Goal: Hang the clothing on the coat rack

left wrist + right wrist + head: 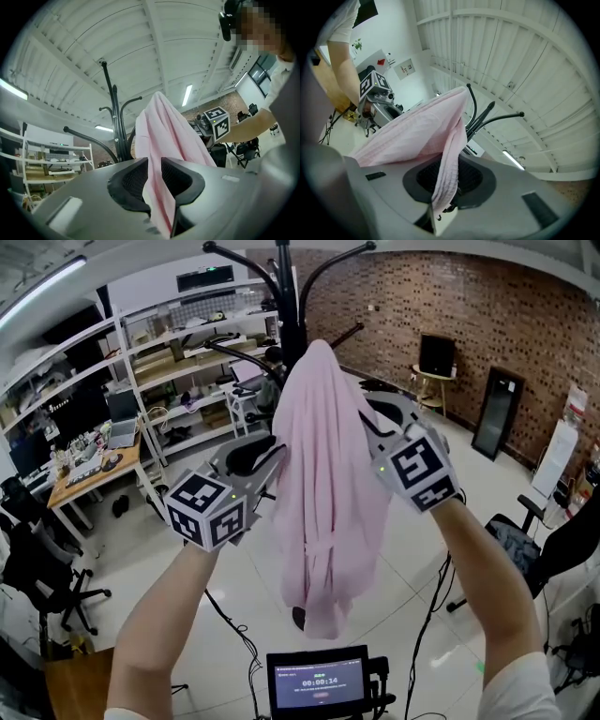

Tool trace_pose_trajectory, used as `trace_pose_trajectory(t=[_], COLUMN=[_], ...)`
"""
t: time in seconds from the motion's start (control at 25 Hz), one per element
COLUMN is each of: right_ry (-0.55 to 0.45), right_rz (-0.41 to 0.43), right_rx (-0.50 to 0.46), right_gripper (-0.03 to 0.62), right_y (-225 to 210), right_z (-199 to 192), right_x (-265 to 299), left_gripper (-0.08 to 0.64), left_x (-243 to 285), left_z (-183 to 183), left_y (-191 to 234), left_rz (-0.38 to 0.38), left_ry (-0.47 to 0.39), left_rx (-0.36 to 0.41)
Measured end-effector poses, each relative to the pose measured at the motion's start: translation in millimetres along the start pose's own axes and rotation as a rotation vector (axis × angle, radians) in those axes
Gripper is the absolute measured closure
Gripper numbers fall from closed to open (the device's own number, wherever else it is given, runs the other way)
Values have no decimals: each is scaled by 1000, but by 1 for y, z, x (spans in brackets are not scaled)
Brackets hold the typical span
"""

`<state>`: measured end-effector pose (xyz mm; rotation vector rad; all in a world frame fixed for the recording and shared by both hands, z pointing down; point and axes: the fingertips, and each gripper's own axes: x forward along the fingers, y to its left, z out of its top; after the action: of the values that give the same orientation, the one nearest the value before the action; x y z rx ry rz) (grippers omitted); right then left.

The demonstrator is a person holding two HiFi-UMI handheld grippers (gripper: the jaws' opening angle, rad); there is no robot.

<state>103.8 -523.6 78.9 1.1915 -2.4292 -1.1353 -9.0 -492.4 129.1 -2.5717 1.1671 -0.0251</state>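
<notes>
Nearest to us, at the lower edge of the head view, a small screen (pixel 317 681) glows with a timer. Above it our two bare forearms reach forward, each hand carrying a gripper with a marker cube.

The left gripper (pixel 265 457) sits at the left side of the pink garment (pixel 323 484). Its jaws stand a little apart, and in the left gripper view a fold of the pink cloth runs loosely through the narrow gap between them without being pinched.

The right gripper (pixel 373 416) is at the garment's right side, slightly higher. Its jaws are also parted a little, and a strip of the cloth lies draped across the opening and hangs down in front of the pads. We do not see them pressing on it.

The garment hangs in long folds from one peak at its top, draped over an arm of the black coat rack (pixel 284 277), whose curved hooks spread out above it. Its hem ends above the tiled floor (pixel 169 615).

Farther back are a wooden desk (pixel 94 474), white shelves (pixel 187 343) and a brick wall (pixel 469 306).
</notes>
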Motion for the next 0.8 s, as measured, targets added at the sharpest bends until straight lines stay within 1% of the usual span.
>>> trace_pose_trajectory(t=[0.12, 0.24, 0.36, 0.44, 0.6, 0.8], right_ry=[-30, -57, -86, -105, -111, -99], right_rz=[4, 15, 37, 62, 99, 78], right_rx=[20, 67, 112, 147, 213, 247], right_gripper=[517, 517, 515, 446, 442, 442], right_y=[-2, -2, -2, -2, -1, -9], right_z=[4, 5, 4, 0, -9, -17], right_x=[-8, -12, -16, -19, -26, -36], left_gripper=[468, 472, 474, 474, 474, 474], left_x=[-7, -16, -20, -21, -24, -26], left_z=[-6, -6, -2, 0, -3, -8], left_y=[-3, -3, -11, -17, -27, -30], left_rz=[-8, -8, -18, -29, -44, -48], left_ry=[-8, -39, -64, -74, -79, -82], left_rx=[-28, -61, -75, -78, -92, -129])
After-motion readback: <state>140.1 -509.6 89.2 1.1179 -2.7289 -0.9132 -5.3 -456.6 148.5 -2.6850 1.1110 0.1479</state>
